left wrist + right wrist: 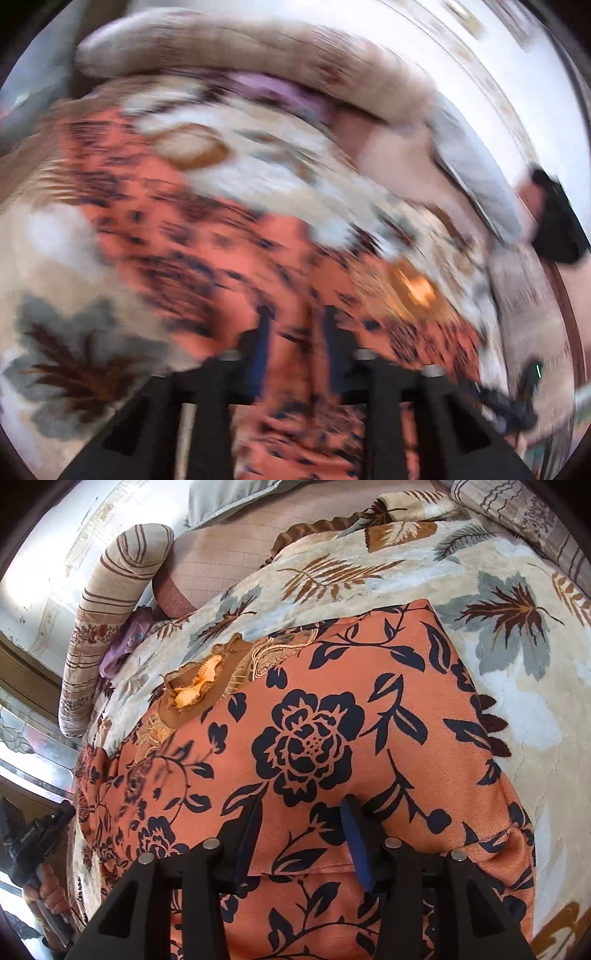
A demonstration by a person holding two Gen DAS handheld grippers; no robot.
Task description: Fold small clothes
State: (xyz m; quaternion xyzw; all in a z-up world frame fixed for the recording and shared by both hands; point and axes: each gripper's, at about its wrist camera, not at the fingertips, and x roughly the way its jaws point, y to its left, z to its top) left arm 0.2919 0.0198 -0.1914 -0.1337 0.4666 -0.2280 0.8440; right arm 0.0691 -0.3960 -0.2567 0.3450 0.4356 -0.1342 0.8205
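We see a leaf-patterned blanket (517,709) across the right, a striped bolster (110,602) upper left, and a purple cloth (122,646) tucked beside the bolster.

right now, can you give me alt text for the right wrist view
An orange garment with a dark navy flower print lies spread on a leaf-patterned blanket, with the right gripper open just above its near part. A striped bolster pillow lies at the left, and the left gripper shows at the left edge.
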